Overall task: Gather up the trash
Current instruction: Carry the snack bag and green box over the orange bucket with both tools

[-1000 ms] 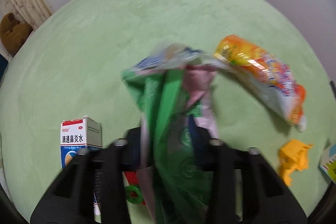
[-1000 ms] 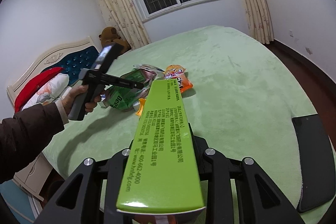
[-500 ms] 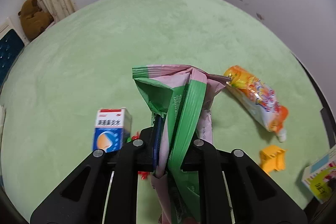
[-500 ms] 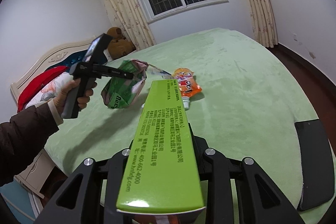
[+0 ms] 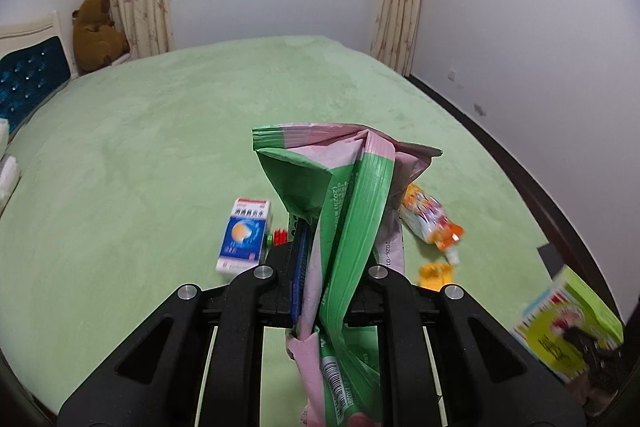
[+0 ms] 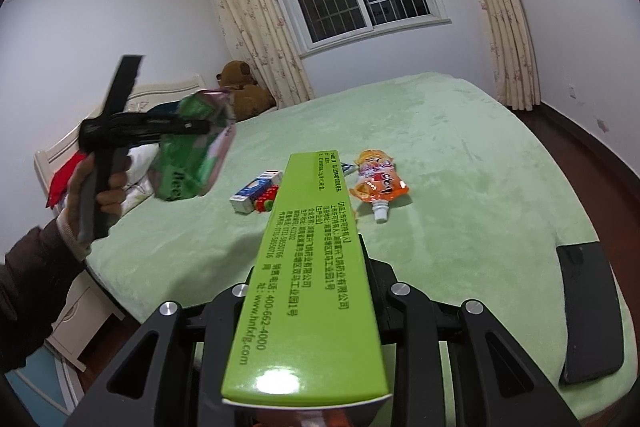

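Observation:
My left gripper (image 5: 334, 255) is shut on a crumpled green and pink plastic bag (image 5: 344, 187) and holds it in the air above the bed; it also shows in the right wrist view (image 6: 192, 151). My right gripper (image 6: 312, 267) is shut on a long green box (image 6: 312, 267), also seen low right in the left wrist view (image 5: 568, 323). On the green blanket lie an orange drink pouch (image 6: 378, 183), a blue and white medicine box (image 6: 256, 193), a red and green toy piece (image 6: 266, 201) and a small orange toy (image 5: 436, 273).
The bed's green blanket (image 6: 440, 131) fills most of both views. A black phone (image 6: 588, 311) lies at the bed's right edge. A brown teddy bear (image 6: 240, 87) sits by the headboard and pillows at the left. Curtains and a window stand behind.
My left gripper has lifted the bag up and back from the bed and tilted to level. The right gripper with the green box has held nearly still.

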Action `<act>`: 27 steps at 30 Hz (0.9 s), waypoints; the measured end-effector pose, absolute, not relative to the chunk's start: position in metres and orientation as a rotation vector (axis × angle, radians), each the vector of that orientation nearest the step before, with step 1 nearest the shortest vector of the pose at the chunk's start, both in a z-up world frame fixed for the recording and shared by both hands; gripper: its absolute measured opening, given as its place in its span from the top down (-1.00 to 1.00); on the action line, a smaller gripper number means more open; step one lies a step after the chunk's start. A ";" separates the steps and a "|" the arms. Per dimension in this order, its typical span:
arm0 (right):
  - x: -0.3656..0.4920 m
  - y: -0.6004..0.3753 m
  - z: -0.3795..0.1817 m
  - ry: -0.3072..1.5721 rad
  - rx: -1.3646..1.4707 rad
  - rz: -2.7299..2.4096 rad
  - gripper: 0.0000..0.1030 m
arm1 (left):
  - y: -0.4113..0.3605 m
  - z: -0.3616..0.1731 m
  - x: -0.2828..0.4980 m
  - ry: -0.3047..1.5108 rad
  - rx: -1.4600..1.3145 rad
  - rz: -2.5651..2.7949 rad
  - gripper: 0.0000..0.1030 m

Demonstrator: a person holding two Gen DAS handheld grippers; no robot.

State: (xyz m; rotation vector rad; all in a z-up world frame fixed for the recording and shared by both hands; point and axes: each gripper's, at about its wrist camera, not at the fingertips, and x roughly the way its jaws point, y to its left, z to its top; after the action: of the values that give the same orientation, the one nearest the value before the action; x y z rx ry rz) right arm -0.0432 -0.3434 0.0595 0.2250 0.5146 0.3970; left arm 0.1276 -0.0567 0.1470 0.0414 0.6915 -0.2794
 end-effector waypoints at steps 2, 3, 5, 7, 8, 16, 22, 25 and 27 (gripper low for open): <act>-0.050 -0.342 0.061 0.512 0.223 0.406 0.42 | -0.050 0.148 0.102 0.681 0.037 -0.279 0.75; -0.055 -0.340 0.063 0.510 0.220 0.414 0.42 | -0.049 0.147 0.091 0.676 0.044 -0.278 0.75; -0.061 -0.338 0.065 0.510 0.210 0.425 0.42 | -0.050 0.144 0.067 0.671 0.070 -0.273 0.75; -0.070 -0.334 0.068 0.508 0.192 0.435 0.42 | -0.052 0.137 0.044 0.677 0.078 -0.285 0.75; -0.074 -0.333 0.069 0.508 0.186 0.439 0.42 | -0.052 0.135 0.036 0.682 0.076 -0.292 0.75; -0.097 -0.329 0.071 0.518 0.174 0.468 0.42 | -0.066 0.095 -0.032 0.729 0.069 -0.312 0.75; -0.116 -0.323 0.061 0.579 0.156 0.505 0.42 | -0.078 0.063 -0.067 0.763 0.083 -0.331 0.75; -0.126 -0.320 0.051 0.624 0.138 0.517 0.42 | -0.078 0.042 -0.078 0.813 0.049 -0.342 0.75; -0.132 -0.321 0.044 0.659 0.138 0.524 0.42 | -0.078 0.024 -0.083 0.857 0.029 -0.334 0.75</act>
State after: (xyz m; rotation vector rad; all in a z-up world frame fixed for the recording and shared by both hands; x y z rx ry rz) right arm -0.1319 -0.3206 0.0437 0.1378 0.6589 0.5239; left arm -0.0834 -0.0782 0.0244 0.0295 0.8568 -0.3342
